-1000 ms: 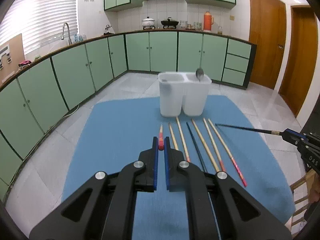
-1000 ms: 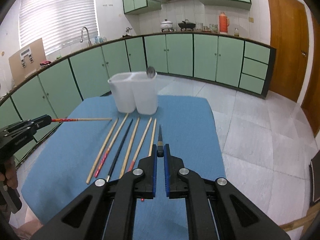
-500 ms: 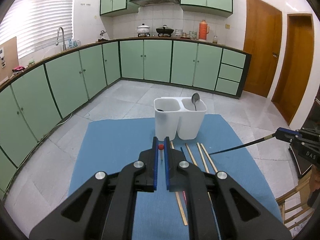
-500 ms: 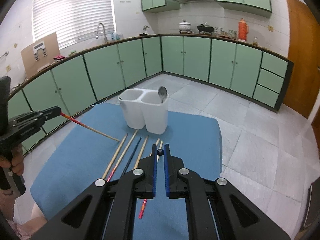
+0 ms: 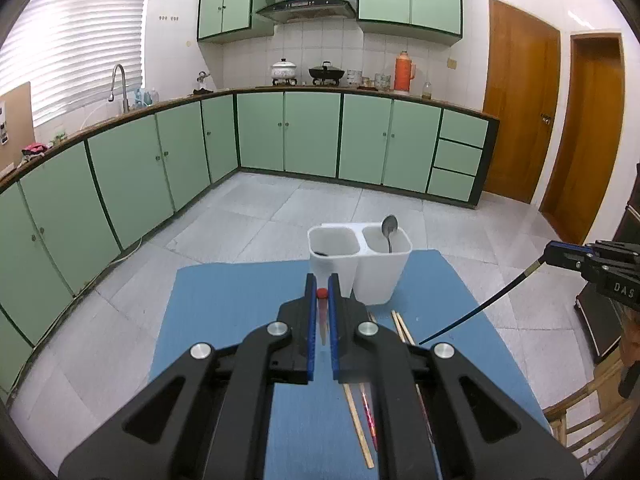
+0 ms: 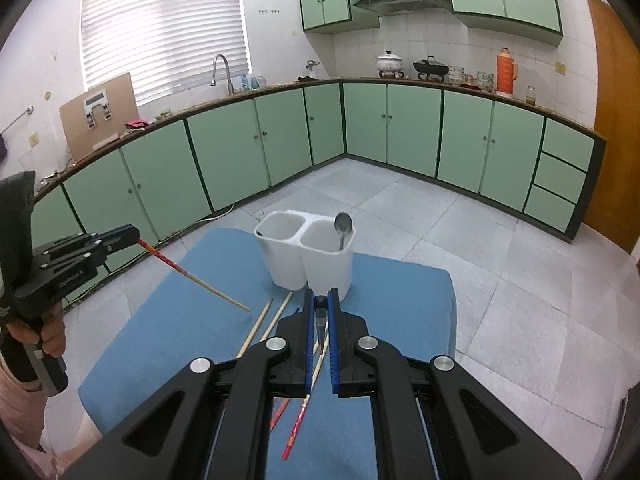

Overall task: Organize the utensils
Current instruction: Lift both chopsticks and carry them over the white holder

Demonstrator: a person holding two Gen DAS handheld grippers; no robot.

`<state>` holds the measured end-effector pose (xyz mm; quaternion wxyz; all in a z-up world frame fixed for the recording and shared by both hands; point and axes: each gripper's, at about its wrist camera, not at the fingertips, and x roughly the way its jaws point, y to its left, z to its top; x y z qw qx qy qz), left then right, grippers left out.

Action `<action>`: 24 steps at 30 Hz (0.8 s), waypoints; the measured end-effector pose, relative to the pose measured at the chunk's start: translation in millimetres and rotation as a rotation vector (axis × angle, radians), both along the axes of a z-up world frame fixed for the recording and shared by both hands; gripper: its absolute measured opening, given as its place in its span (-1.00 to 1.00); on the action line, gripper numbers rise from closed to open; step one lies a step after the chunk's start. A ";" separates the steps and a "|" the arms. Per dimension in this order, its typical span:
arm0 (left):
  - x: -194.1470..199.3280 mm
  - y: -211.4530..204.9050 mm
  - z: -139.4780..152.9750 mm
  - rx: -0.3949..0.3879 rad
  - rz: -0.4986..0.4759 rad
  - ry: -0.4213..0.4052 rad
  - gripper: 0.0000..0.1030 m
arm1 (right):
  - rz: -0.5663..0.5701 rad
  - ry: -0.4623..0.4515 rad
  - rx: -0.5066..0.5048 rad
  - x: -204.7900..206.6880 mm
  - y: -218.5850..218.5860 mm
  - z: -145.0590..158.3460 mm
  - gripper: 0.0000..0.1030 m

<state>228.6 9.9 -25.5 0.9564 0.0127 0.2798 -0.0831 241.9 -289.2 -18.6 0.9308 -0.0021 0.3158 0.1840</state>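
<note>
Left gripper (image 5: 322, 294): squeezing a red-tipped chopstick (image 6: 192, 276).
Right gripper (image 6: 321, 304): squeezing a black chopstick (image 5: 476, 314).
White holder (image 5: 376, 280): holding a spoon (image 5: 389, 227), right side.

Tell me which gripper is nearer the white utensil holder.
Hard to call. The left gripper and right gripper both hover just before the holder, each holding a chopstick.

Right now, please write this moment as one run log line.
left gripper: shut on red-ended chopstick | right gripper: shut on black chopstick | holder: one spoon | other chopsticks: on mat
</note>
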 end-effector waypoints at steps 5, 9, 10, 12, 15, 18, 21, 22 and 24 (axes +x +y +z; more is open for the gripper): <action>-3.4 1.2 22.5 -0.007 0.000 -0.052 -0.91 | 0.013 -0.047 0.019 2.2 -3.4 27.0 -0.88; -5.4 3.4 49.6 -0.026 0.000 -0.121 -0.91 | 0.022 -0.115 0.040 2.8 -6.0 57.5 -0.88; -4.4 3.1 57.8 -0.032 0.001 -0.142 -0.91 | 0.024 -0.131 0.042 4.3 -4.7 63.9 -0.88; -1.0 1.3 72.5 -0.045 -0.002 -0.179 -0.91 | 0.021 -0.167 0.045 8.3 -1.5 78.9 -0.88; 7.5 -7.2 93.0 -0.050 -0.007 -0.247 -0.91 | 0.018 -0.200 0.059 19.5 3.7 95.2 -0.88; 25.4 -17.2 103.5 -0.066 -0.012 -0.278 -0.91 | 0.006 -0.227 0.054 37.1 9.5 105.8 -0.88; 48.2 -30.0 103.1 -0.067 -0.014 -0.285 -0.91 | 0.000 -0.234 0.050 55.3 16.5 109.1 -0.88; 58.4 -34.3 99.5 -0.067 -0.017 -0.275 -0.91 | -0.007 -0.234 0.044 64.7 19.8 107.4 -0.88; 75.5 -40.1 90.9 -0.063 -0.014 -0.258 -0.91 | -0.008 -0.223 0.042 79.8 24.1 102.0 -0.88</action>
